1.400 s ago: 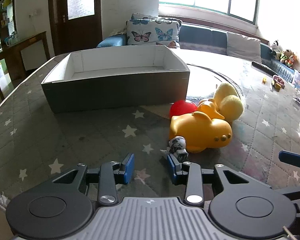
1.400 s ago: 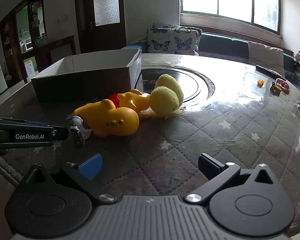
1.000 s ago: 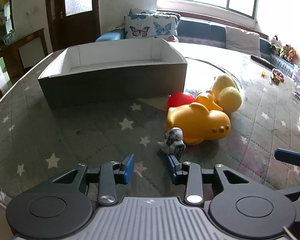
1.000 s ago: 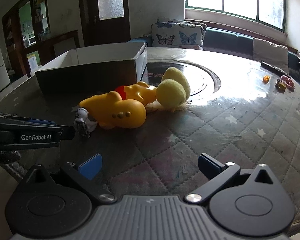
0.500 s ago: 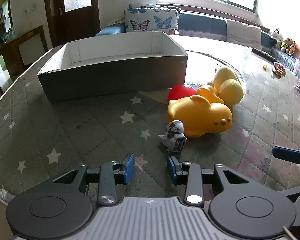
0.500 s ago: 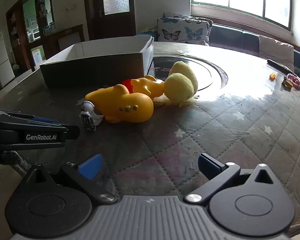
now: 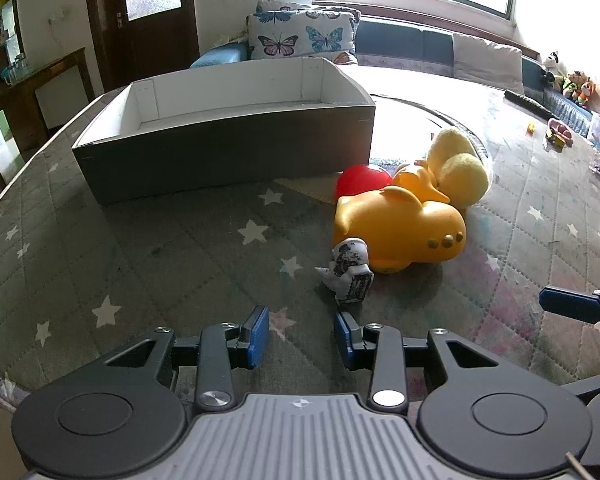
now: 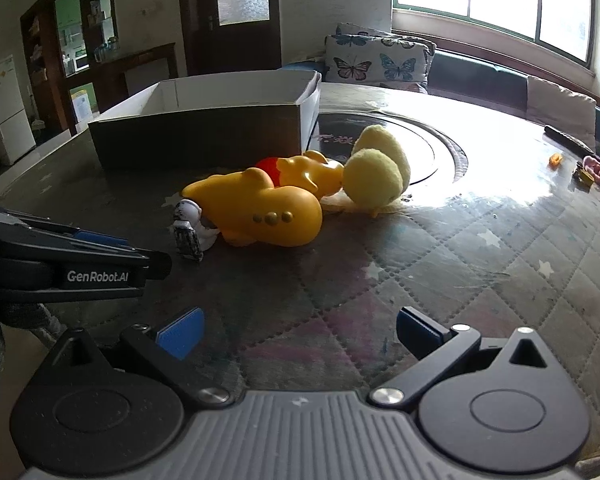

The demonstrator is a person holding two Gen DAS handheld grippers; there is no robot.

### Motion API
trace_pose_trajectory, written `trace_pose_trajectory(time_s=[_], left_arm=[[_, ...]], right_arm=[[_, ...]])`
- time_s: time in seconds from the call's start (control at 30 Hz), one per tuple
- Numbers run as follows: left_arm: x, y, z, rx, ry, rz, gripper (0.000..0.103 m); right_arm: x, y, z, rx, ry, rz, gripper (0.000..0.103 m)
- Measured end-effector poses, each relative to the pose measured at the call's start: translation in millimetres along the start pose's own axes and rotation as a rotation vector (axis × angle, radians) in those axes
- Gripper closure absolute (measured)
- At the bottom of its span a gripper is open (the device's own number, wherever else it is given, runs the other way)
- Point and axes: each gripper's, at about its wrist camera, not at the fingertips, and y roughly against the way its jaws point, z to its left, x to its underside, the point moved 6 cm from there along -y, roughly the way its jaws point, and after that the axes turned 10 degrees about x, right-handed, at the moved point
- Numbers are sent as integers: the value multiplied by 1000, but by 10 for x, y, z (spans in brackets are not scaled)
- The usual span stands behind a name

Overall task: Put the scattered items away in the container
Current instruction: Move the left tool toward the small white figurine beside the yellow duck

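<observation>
toys lie bunched on the quilted, star-printed table cover point(image 7: 172, 240), to the right of a dark shallow box point(image 7: 228, 148) with a white inside. the small white astronaut figure point(image 7: 350, 272) is the nearest of them to the left gripper point(image 7: 300, 338); it lies on the cover just ahead of the jaws and a little to their right, closer to the right blue pad than the left, not between them and not touching either. the left gripper's jaws stand spread with a moderate gap and grip nothing. the figure leans against the near end of a large yellow rubber duck point(image 7: 404, 232), which lies on its side. behind that duck sit a red ball point(image 7: 360, 182), a 2nd, smaller orange-yellow duck point(image 7: 418, 184) and a fuzzy yellow plush chick point(image 7: 458, 164), all touching or nearly touching one another, close to the box's right corner.

from the right wrist view, the right gripper point(image 8: 298, 334) has its jaws spread wide and bare, well back from the pile, with only quilted cover between its blue pads. the figure point(image 8: 190, 230) lies ahead and to its left, just beyond the tip of the left gripper, which enters from the left edge.
</observation>
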Motion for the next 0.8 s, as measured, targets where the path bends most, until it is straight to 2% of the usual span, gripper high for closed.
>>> trace_pose_trajectory(time_s=[0.8], left_arm=[[-32, -28, 59, 3, 14, 9, 65]], right_arm=[[-30, -22, 82, -21, 23, -5, 0]])
